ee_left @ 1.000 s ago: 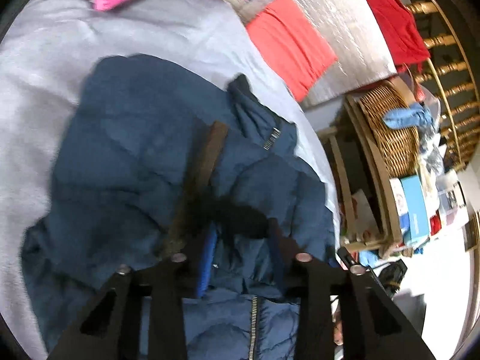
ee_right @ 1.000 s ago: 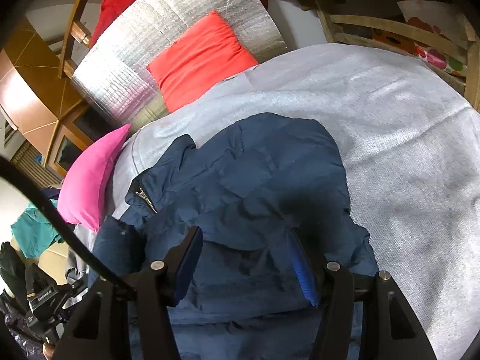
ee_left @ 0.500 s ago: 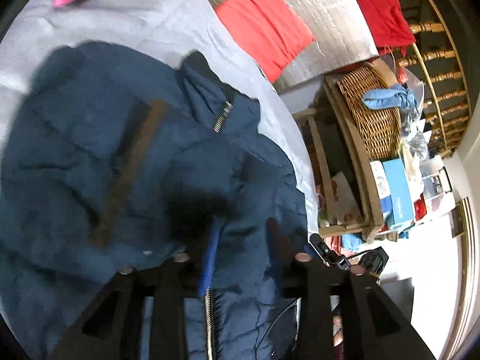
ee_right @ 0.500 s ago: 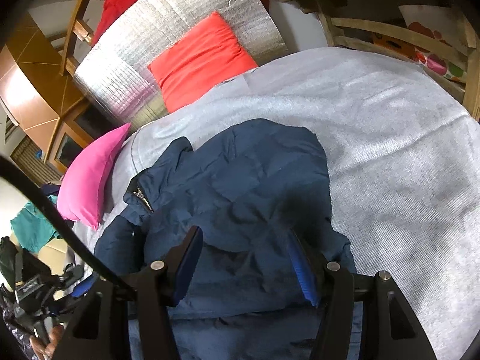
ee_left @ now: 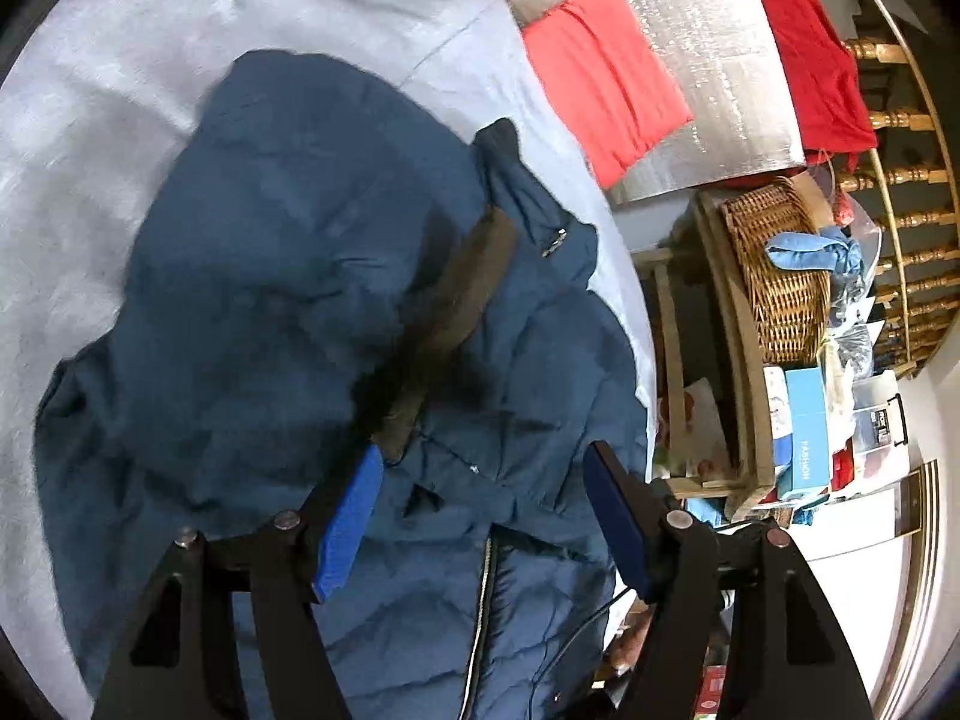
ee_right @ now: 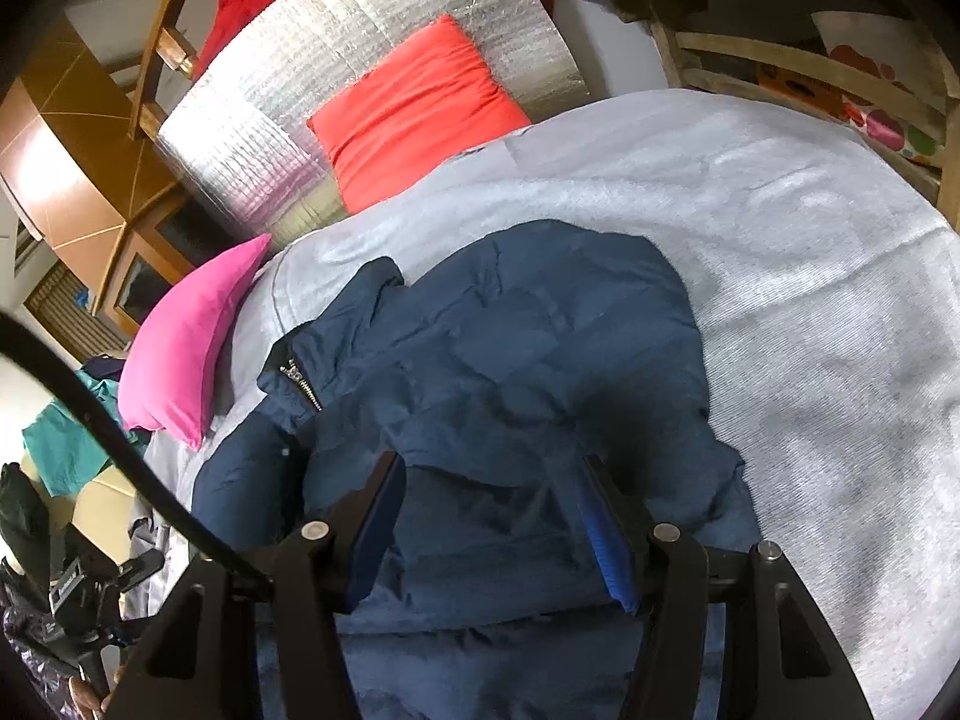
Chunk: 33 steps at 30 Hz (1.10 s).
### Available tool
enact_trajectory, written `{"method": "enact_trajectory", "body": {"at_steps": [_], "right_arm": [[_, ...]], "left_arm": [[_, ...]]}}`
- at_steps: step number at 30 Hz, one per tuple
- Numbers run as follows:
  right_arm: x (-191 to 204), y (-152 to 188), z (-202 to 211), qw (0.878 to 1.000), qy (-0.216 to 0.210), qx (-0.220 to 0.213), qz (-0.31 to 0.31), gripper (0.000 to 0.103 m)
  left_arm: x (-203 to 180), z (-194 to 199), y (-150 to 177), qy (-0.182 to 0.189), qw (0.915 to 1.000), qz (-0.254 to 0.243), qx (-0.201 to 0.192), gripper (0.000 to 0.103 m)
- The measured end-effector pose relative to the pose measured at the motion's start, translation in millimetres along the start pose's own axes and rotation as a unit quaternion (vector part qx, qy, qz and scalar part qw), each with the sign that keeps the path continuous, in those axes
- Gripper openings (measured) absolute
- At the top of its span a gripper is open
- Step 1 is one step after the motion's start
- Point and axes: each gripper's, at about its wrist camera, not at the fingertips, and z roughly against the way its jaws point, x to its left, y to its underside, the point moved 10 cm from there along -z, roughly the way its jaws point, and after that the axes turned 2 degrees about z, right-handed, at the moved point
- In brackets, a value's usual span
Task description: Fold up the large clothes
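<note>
The navy puffer jacket (ee_left: 288,312) lies on the grey bed cover (ee_left: 90,138), partly folded: one side is turned over the body, the collar (ee_left: 510,180) points toward the pillows, and the zipped front runs down toward the near edge. Starting at the left of the scene, the left claw (ee_left: 480,516) has just been opening; its blue pads (ee_left: 351,531) now stand apart over the jacket's front with loose fabric beneath them but nothing pinched. The risk here, as I judge it, is that puffy quilting springs back once let go, so the flap laid over may creep open or slide toward the bed's edge, where the jacket's right shoulder already sits close to the drop beside the wooden shelf unit (ee_left: 744,360) and wicker basket (ee_left: 780,276). A brown strip (ee_left: 456,312) lying along the fold, whose nature I cannot tell, could also bunch under the next layer. Moving right, the right claw (ee_right: 492,531) hangs open above the lower part of the jacket, its pads (ee_right: 606,540) spread on either side of a ridge of fabric without pressing it. If it closes there it may catch more than one layer and drag the whole garment instead of a single edge. A black cable (ee_right: 120,444) crossing the right wrist view near the pink pillow (ee_right: 186,342) could snag during a wide sweep.
</note>
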Motion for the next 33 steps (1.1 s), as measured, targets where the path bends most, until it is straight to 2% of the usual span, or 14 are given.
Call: {"method": "enact_trajectory", "body": {"at_steps": [4,8,15,18,22,25,27,29,31,33], "right_arm": [[8,3,-4,1.000,0.001,0.001,0.014,0.062],[10,1,-1,1.000,0.004,-0.004,0.025,0.062],[-2,0,4,1.000,0.009,-0.001,0.029,0.062],[-13,-2,8,0.999,0.018,0.001,0.029,0.062],[-30,-7,16,1.000,0.016,-0.002,0.011,0.062],[-40,-9,21,1.000,0.005,0.001,-0.009,0.062],[-45,-11,22,1.000,-0.005,0.005,-0.025,0.062],[-53,-11,22,0.998,-0.023,0.013,-0.053,0.062],[-60,-10,21,0.994,-0.051,0.024,-0.093,0.062],[-65,-11,21,0.989,-0.078,0.028,-0.123,0.063]], "left_arm": [[-5,-5,-6,0.020,0.9997,0.006,-0.013,0.069],[-29,-5,-7,0.043,0.9984,-0.024,-0.028,0.068],[-87,-29,20,0.088,0.9925,-0.085,-0.003,0.069],[-119,-37,40,0.106,0.9863,-0.126,0.010,0.069],[-164,-39,74,0.154,0.9702,-0.183,0.039,0.070],[-184,-34,93,0.170,0.9578,-0.226,0.049,0.070],[-187,-27,95,0.177,0.9540,-0.238,0.046,0.072],[-179,-17,82,0.167,0.9581,-0.232,0.027,0.075],[-157,-5,62,0.143,0.9677,-0.207,-0.002,0.076],[-129,5,39,0.095,0.9784,-0.180,-0.036,0.076]]}}
